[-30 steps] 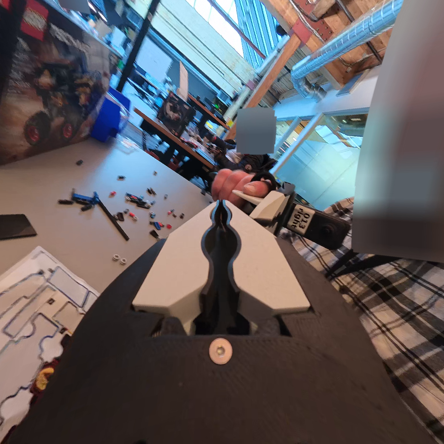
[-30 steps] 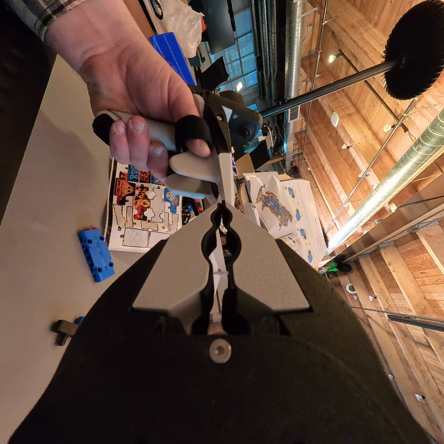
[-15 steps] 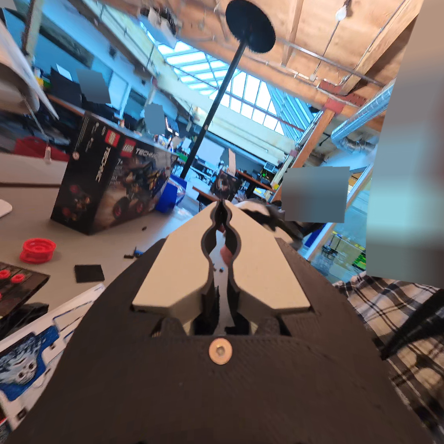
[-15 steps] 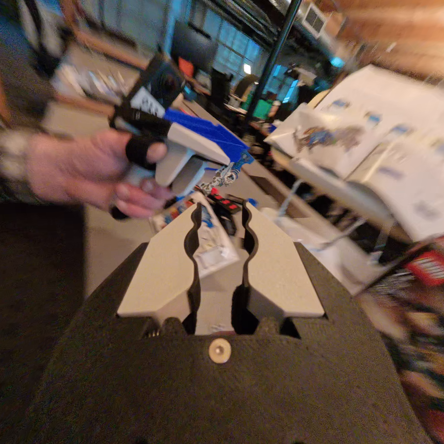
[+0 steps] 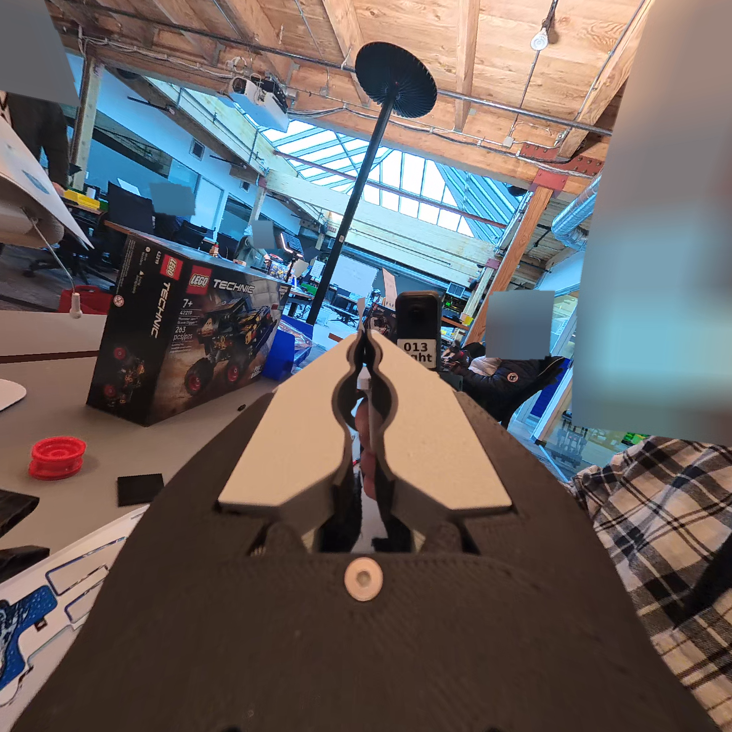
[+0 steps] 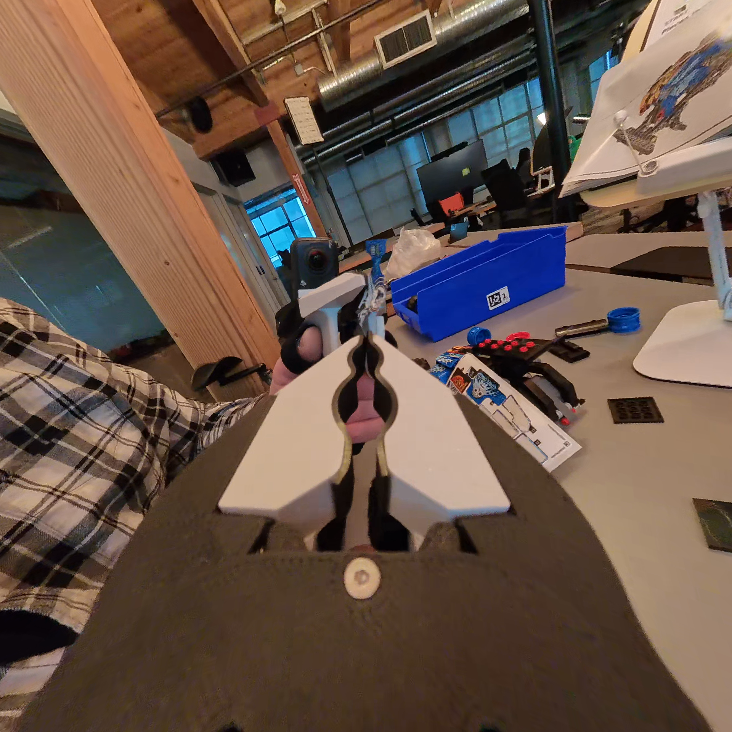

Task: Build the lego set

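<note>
A narrow blue-and-white sticker stands upright in the air between my two grippers, which face each other tip to tip. In the right wrist view the left gripper is shut on the sticker, and my right gripper is shut with its tips on the sticker's lower end. In the left wrist view my left gripper is shut with a thin white edge of the sticker showing above its tips. The right gripper's camera is just behind. The sticker sheet lies beside the black Lego chassis with red pins.
A blue bin, blue wheel hubs, a black plate and the booklet stand's white base are on the grey table. The Lego box, a red wheel hub and a black tile lie left. My left and right fingertips are right by each other. Left tips and right tips are each some 25 cm from the black tile.
Both grippers swung from tilted poses to level and now face each other. The right gripper, open half a second ago, has shut at the sticker held by the left gripper.
</note>
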Available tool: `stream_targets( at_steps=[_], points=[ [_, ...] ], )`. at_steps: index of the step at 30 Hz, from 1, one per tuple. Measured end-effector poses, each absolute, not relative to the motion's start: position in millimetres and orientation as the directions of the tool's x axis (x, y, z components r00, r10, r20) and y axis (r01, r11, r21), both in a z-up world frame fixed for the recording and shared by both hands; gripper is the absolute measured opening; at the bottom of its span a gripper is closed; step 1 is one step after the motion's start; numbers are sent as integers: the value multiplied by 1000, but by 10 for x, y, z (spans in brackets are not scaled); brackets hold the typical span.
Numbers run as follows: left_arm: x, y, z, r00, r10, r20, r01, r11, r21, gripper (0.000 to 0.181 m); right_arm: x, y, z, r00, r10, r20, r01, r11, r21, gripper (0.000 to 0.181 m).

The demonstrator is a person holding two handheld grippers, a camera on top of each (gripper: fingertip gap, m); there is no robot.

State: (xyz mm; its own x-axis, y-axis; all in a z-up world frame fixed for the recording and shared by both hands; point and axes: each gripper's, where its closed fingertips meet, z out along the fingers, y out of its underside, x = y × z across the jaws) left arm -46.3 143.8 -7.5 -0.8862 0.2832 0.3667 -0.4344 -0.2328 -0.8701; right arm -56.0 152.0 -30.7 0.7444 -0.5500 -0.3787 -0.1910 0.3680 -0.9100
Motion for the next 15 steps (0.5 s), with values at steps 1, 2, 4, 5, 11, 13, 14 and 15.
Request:
stream_targets(
  at_steps=[1,2,4,5,11,13,14,15],
  points=[
    [-465,1437,-80,-887,282,365,-432,-230,-872,0,-569,1519,-307,747,-551,-371,-189,359,-914,0],
    [-467,1442,-86,-887,282,366,-432,-225,-874,0,-575,1509,-301,748,-557,-361,-185,347,-919,0],
    [-475,1450,-131,-894,270,358,-415,-196,-888,0,-600,1490,-296,755,-556,-347,-195,315,-929,0],
    [-489,1451,-183,-903,257,344,-392,-165,-905,3,-612,1481,-309,759,-558,-335,-204,285,-936,0],
    [-603,1547,-907,-975,148,167,-131,226,-965,27,-697,1341,-520,770,-585,-253,-282,43,-959,0],
    [-626,1608,-1209,-986,130,106,-51,370,-928,33,-724,1296,-641,774,-579,-255,-330,-25,-944,0],
    [-664,1644,-1392,-986,143,81,-6,459,-888,35,-740,1281,-720,778,-572,-261,-359,-62,-931,0],
    [-661,1667,-1550,-989,138,43,37,525,-850,42,-766,1281,-796,784,-554,-280,-391,-91,-916,0]
  ],
)
